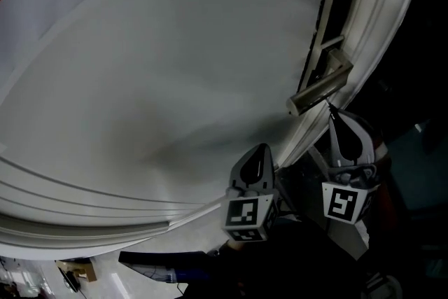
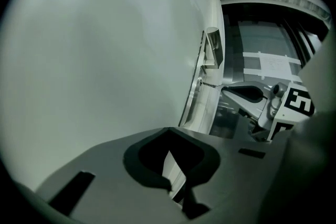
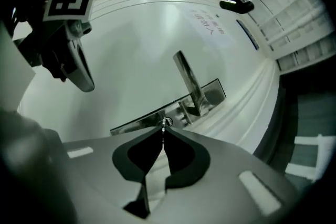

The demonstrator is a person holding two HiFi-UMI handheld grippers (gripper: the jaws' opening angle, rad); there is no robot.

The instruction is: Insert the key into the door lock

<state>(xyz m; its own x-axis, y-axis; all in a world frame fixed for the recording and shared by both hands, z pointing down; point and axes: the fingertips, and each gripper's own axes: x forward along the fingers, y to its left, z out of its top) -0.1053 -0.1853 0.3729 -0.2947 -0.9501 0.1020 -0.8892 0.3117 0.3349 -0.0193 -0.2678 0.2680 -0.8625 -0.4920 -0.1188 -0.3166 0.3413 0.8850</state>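
On the white door (image 1: pixel 161 80), a steel lock plate (image 1: pixel 329 17) carries a lever handle (image 1: pixel 322 89). My right gripper (image 1: pixel 332 114) is shut on a thin metal key (image 3: pixel 163 135) whose tip sits at the round keyhole (image 3: pixel 166 123) in the lock plate (image 3: pixel 142 118), just below the handle (image 3: pixel 189 81). The left gripper view shows the key (image 2: pixel 210 84) as a fine line between the right gripper (image 2: pixel 224 89) and the plate's edge (image 2: pixel 197 86). My left gripper (image 1: pixel 264 148) hangs lower left of the lock, off the door, shut and holding nothing.
White door-frame moulding (image 1: pixel 392 17) curves along the lock side, with a dark opening (image 1: pixel 420 150) beyond it. A taped paper sheet (image 2: pixel 275 63) hangs on glass behind the right gripper. Small items (image 1: pixel 77 269) lie on the floor at lower left.
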